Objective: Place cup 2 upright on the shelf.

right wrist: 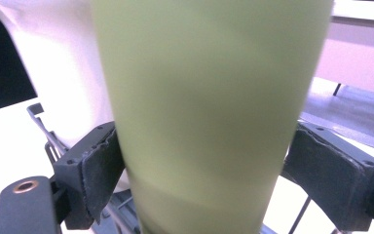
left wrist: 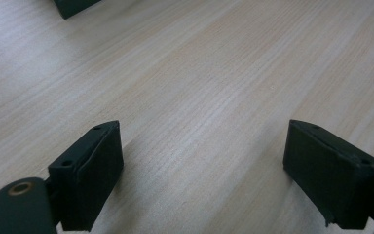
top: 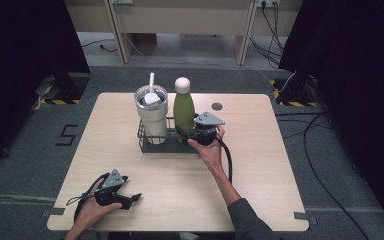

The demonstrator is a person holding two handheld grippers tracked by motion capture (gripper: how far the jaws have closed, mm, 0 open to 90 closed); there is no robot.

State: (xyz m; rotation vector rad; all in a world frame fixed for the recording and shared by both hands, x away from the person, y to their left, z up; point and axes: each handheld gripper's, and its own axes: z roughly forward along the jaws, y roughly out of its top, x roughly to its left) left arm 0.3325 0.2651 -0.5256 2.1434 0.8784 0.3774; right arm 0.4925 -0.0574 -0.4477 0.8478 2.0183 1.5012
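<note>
Pale wood worktop (top: pixel 260 165) stands on grey carpet between dark curtains, cables trailing across the floor beyond. At its middle a black wire rack (top: pixel 150 142) holds a cream tumbler (top: pixel 153 116) with a white straw and, just beside it, an upright green bottle (top: pixel 183 111) with a pale cap. A person's right claw (top: pixel 196 131) reaches level to the bottle's lower body; its black jaws bracket the bottle (right wrist: pixel 209 117) on both sides, with the grip apparently eased. Left claw (top: pixel 132 199) rests near the worktop's front edge, jaws spread wide over bare wood, gripping nothing.
</note>
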